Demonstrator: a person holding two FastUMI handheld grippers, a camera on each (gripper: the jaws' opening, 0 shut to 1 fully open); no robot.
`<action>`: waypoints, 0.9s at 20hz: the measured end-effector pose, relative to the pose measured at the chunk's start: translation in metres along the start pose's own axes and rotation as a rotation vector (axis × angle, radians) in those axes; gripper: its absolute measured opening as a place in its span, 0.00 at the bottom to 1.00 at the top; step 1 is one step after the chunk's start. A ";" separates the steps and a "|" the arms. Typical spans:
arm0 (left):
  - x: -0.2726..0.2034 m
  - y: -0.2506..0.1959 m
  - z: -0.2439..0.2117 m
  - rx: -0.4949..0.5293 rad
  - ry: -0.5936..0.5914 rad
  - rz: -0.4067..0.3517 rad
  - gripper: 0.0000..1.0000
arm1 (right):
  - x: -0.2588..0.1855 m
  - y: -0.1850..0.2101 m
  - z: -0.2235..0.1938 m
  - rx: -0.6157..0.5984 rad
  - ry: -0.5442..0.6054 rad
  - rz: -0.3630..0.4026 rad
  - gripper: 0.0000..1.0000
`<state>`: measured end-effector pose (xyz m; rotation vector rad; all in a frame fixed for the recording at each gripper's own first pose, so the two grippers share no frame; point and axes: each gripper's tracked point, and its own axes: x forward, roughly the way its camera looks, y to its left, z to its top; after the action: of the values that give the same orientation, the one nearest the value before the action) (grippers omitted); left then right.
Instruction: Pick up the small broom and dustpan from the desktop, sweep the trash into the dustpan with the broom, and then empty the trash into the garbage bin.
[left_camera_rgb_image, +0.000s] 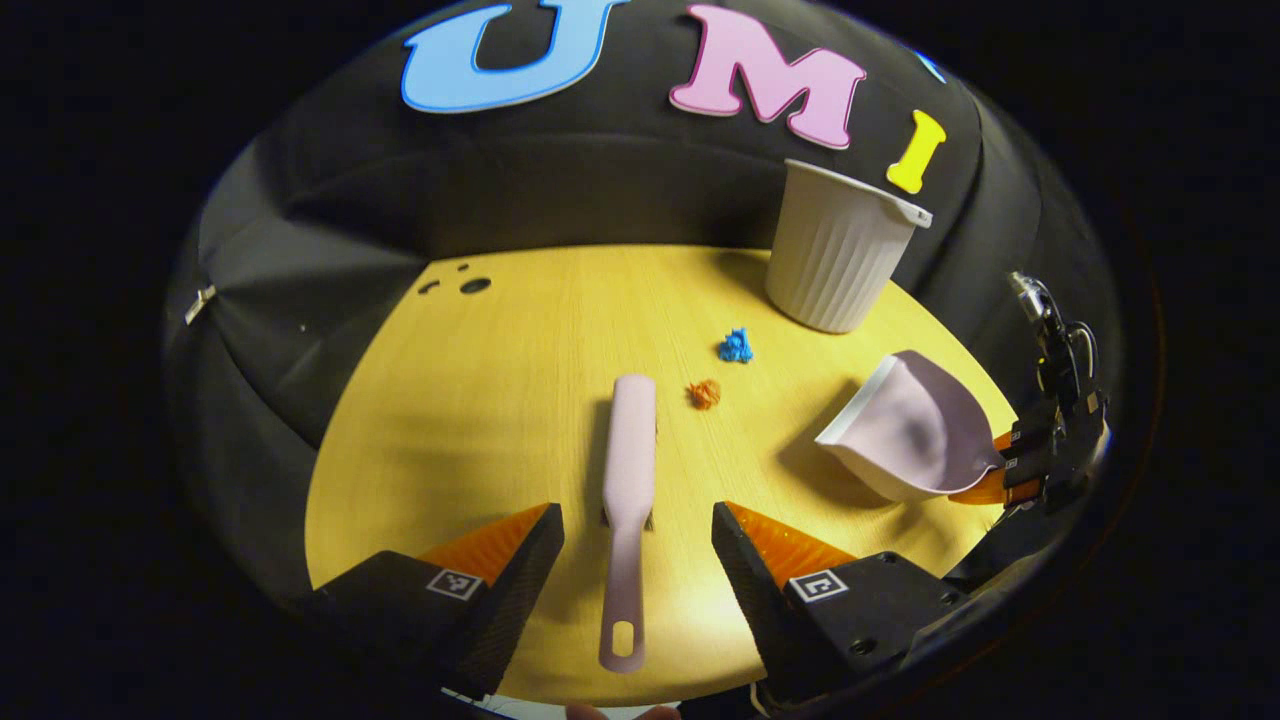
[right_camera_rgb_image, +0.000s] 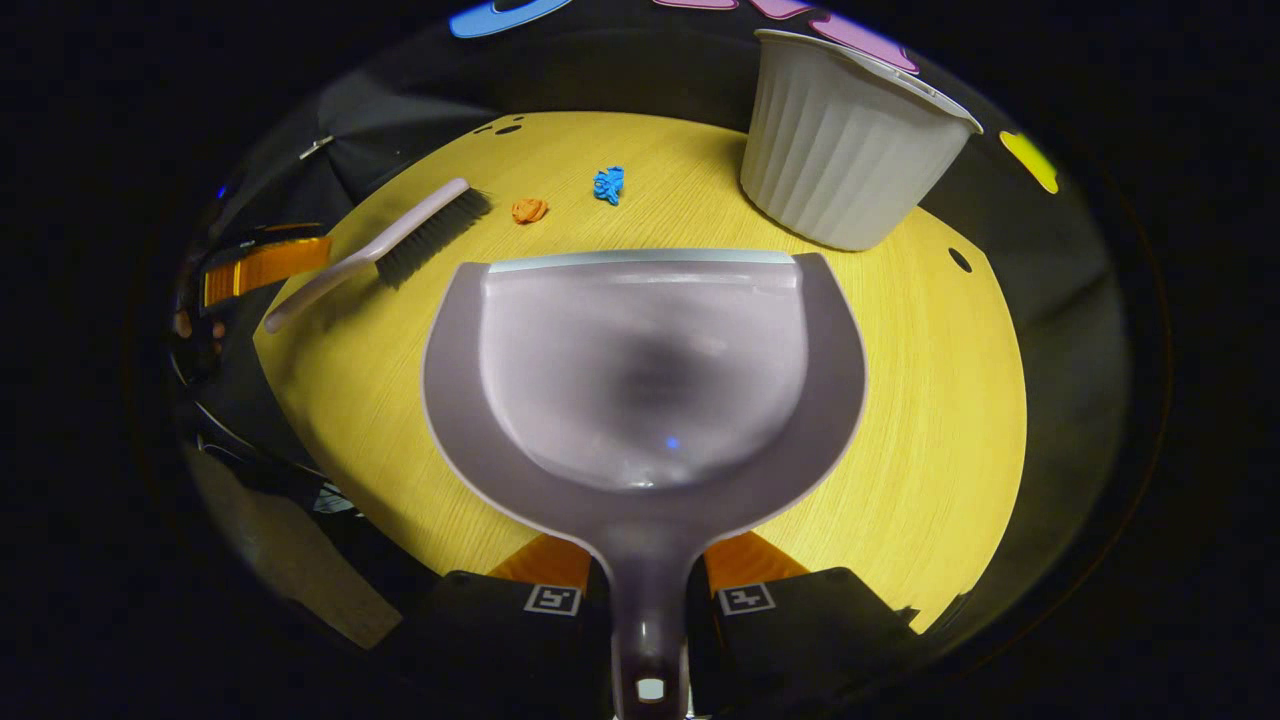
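The pale lilac plastic dustpan (right_camera_rgb_image: 640, 370) hides the yellow wooden worktop (right_camera_rgb_image: 920, 400) beneath it; its handle runs off the bottom edge. The pale brush's (left_camera_rgb_image: 630, 470) bristles lie mostly hidden under its back. The ribbed white bin's (right_camera_rgb_image: 845, 150) inside stays unseen.

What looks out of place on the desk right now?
Two crumpled scraps, one blue and one orange, lie loose on the desktop between the broom and the bin. Nothing looks spilled or damaged.
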<state>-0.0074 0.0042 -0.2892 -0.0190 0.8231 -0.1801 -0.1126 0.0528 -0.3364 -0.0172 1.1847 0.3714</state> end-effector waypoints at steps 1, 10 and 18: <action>0.005 0.000 -0.004 0.004 0.022 -0.001 0.95 | -0.001 -0.001 0.000 0.003 0.001 -0.001 0.35; 0.049 0.014 -0.041 0.044 0.209 0.045 0.88 | -0.009 -0.009 -0.006 0.024 0.010 -0.013 0.35; 0.066 0.016 -0.052 0.075 0.276 0.059 0.63 | -0.011 -0.006 -0.002 0.027 0.010 0.004 0.35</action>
<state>0.0013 0.0115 -0.3739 0.1028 1.0902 -0.1597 -0.1160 0.0435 -0.3288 0.0063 1.1994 0.3592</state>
